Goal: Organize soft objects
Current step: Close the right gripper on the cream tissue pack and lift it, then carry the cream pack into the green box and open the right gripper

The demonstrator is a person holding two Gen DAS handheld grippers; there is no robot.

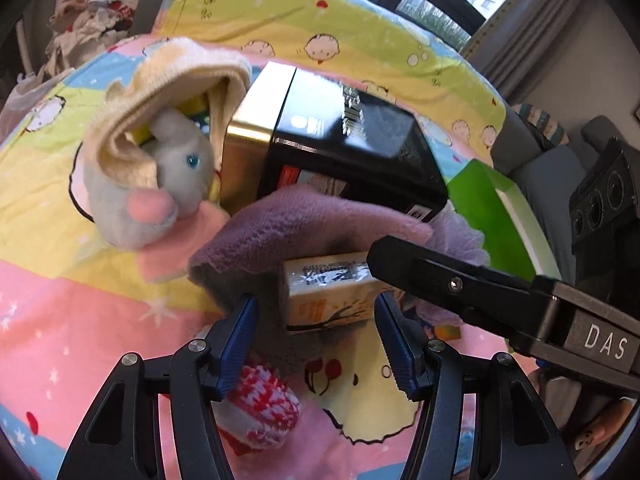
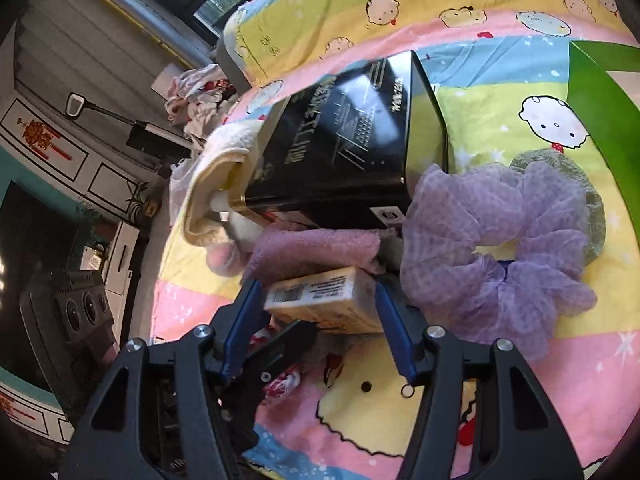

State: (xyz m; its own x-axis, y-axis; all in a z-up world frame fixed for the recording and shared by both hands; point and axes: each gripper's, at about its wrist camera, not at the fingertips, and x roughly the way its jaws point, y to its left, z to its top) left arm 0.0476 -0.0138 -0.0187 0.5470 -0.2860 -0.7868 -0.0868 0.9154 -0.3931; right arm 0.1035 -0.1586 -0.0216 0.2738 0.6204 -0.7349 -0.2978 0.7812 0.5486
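A purple towel lies draped over a small yellow carton on the bed. My left gripper is open, its blue pads either side of the towel's hanging edge and the carton. My right gripper is open around the same carton, and its finger crosses the left wrist view. A grey plush mouse sits under a cream towel. A purple scrunchie lies to the right on a green knit piece. A red-white knit item lies below the left fingers.
A black and gold box stands behind the towel, also in the right wrist view. A green box lies at the right. All rest on a cartoon-print bedsheet. Clothes are piled beyond the bed.
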